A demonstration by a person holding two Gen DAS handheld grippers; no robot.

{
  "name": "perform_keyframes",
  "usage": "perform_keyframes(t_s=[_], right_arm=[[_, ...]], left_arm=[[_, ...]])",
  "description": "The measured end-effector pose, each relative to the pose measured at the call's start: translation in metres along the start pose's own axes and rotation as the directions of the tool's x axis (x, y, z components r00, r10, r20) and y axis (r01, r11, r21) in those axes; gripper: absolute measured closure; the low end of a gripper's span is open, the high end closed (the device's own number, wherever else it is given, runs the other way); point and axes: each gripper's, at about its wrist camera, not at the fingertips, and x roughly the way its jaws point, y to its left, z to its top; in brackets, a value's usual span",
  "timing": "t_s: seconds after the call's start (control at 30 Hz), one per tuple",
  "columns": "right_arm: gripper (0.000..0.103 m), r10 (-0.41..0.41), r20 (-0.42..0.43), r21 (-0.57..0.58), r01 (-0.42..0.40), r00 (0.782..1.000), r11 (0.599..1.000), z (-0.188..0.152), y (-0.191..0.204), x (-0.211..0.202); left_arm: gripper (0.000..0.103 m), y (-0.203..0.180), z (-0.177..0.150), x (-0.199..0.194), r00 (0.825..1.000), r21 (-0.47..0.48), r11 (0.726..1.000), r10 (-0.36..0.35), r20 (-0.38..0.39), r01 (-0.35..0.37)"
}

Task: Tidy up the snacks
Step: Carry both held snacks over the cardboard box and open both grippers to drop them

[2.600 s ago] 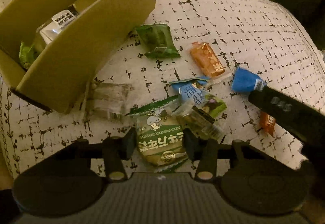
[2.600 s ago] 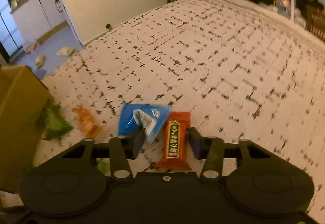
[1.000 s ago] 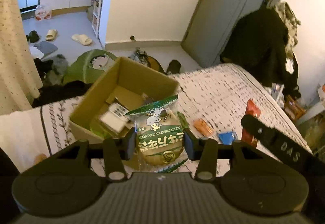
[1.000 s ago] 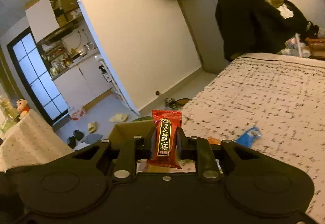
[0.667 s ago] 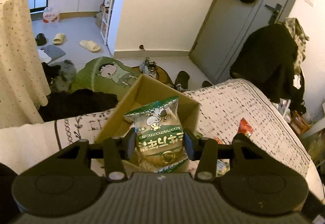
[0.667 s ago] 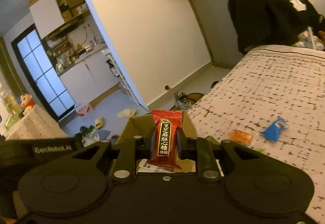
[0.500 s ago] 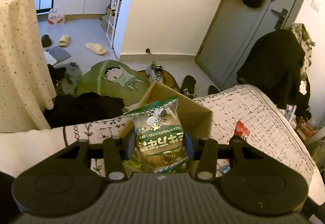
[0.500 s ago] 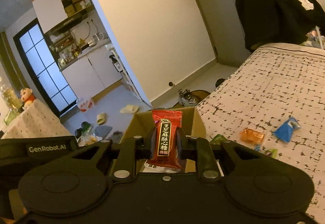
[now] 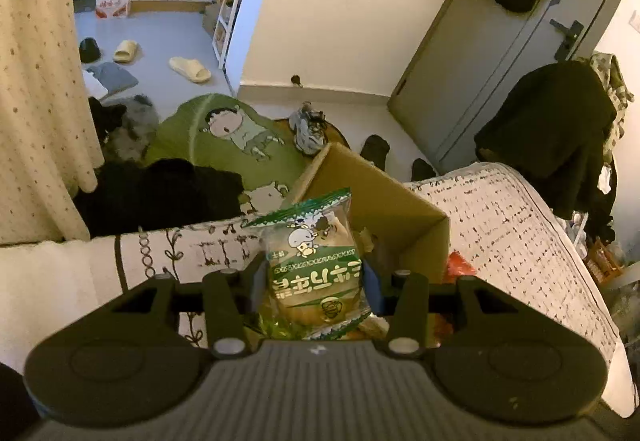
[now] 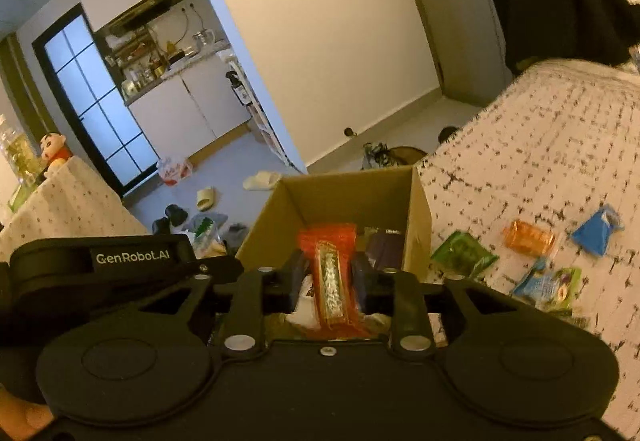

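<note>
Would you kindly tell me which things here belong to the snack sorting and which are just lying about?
Part of the job:
- green snack packet, held in the left gripper
- red candy bar, held in the right gripper
- cardboard box
- orange packet and blue packet on the bed

Just lying about:
- slippers
- green cartoon cushion
- dark coat

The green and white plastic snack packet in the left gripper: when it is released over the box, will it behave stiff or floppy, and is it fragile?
The green and white plastic snack packet probably is floppy: its thin film wrinkles between the left gripper fingers. It seems light, puffy with air, so it should drop softly into the brown cardboard box. The pastry inside may crush under hard squeezing.
</note>
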Motion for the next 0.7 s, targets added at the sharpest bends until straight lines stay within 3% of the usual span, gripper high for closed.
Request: perform_keyframes(t_s=[0.37, 0.7], right_arm=[[0.051, -0.059, 0.018, -0.002, 0.059, 0.998, 0.998, 0.003, -0.003, -0.009], [0.044, -0.069, 0.010, 0.015, 0.069, 0.998, 0.998, 0.009, -0.013, -0.025]], left_arm=[[0.056, -0.003, 0.003, 0.007, 0.999, -0.028, 0.999, -0.026, -0.028, 0.026], [0.034, -0.004, 0.003, -0.008, 0.999, -0.046, 0.998, 0.052, -0.007, -0.052]])
